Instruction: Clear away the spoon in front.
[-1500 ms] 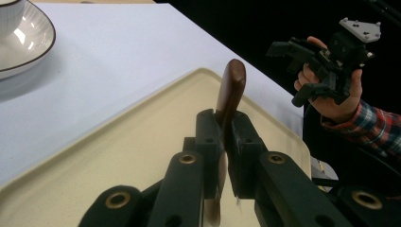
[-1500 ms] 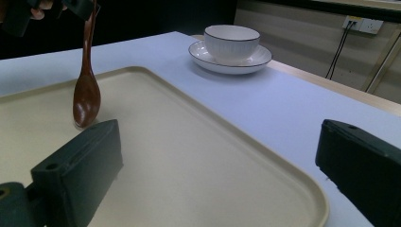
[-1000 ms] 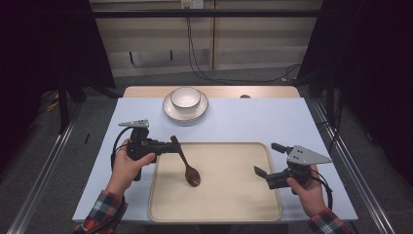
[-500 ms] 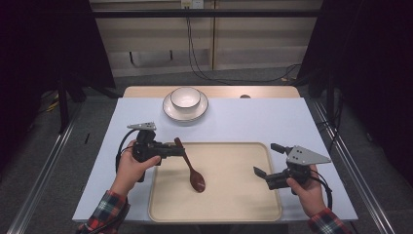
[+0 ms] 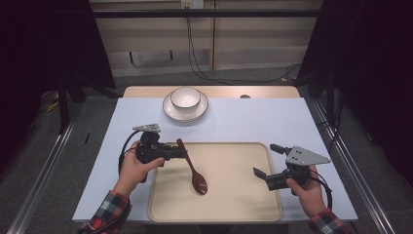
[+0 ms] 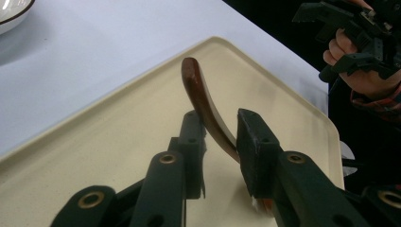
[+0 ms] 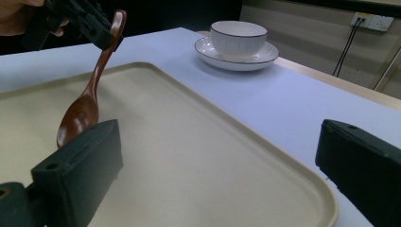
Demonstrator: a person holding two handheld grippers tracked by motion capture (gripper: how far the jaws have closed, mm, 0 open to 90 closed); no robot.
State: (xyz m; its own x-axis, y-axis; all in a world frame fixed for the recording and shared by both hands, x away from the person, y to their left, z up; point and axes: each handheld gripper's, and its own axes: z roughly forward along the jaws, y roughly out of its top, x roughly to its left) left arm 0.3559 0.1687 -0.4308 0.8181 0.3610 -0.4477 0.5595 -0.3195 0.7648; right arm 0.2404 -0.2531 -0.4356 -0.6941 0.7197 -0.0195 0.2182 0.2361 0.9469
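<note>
Spanning the worktop [image 5: 234, 122], a beige tray [image 5: 243, 195] carries a brown spoon [image 5: 195, 174] at nine o'clock. Left tongs [image 5: 181, 152], jaws just easing apart, bracket its raised handle without pressing. Right tongs [image 5: 265, 161] gape empty at three o'clock.

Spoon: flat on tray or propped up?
Propped: spoon bowl end rests on tray, handle raised between the left tool's just-opening jaws.

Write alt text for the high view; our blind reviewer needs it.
The left gripper, its fingers just opening, has a wooden spoon's handle between them, the bowl end resting on a beige tray. The right gripper hovers open over the tray's right side; a white bowl on a saucer sits behind.
</note>
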